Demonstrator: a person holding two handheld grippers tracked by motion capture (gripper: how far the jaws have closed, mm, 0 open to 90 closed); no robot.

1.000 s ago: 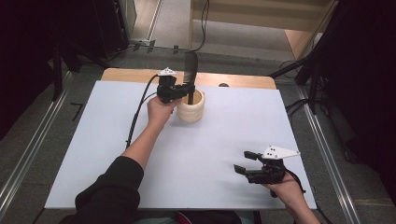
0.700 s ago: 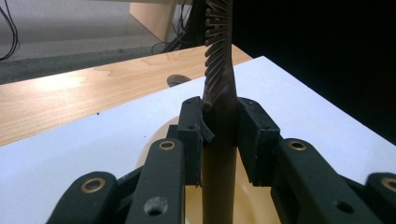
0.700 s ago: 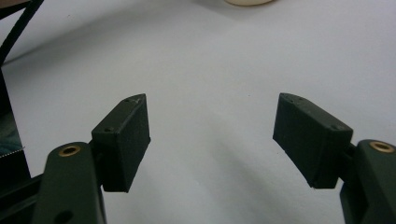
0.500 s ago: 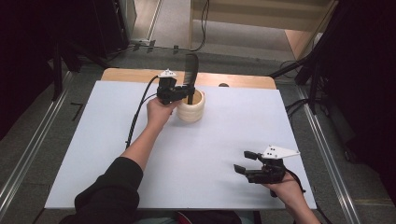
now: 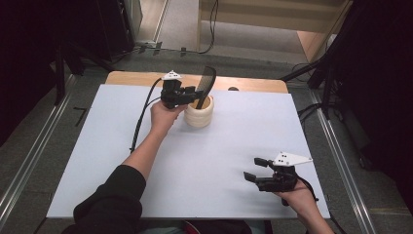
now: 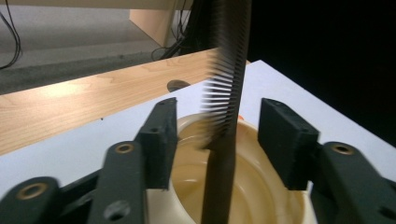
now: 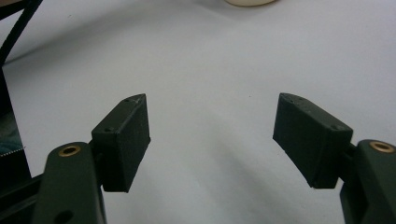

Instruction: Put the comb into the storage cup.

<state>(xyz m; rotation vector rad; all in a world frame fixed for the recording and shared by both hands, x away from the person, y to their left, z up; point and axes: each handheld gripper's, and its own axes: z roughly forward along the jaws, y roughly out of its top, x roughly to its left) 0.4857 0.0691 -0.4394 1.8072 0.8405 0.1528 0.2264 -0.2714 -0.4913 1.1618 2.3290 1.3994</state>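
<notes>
White counter [image 5: 122, 161] carried a cream ribbed cup [image 5: 198, 111] at its far side; the left tool [image 5: 195, 92] had just spread off the black comb [image 5: 206, 84] standing inside, the right tool [image 5: 253, 169] gaped empty.

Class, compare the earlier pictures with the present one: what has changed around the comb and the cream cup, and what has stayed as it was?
The left gripper has just opened its jaws and let go of the black comb, which now stands free between them, leaning in the cream cup. Neither hand has shifted; the cup is unmoved, and the right gripper rests open near the table's front edge.

No readable text, label, brand, number or sign appears on anything here
</notes>
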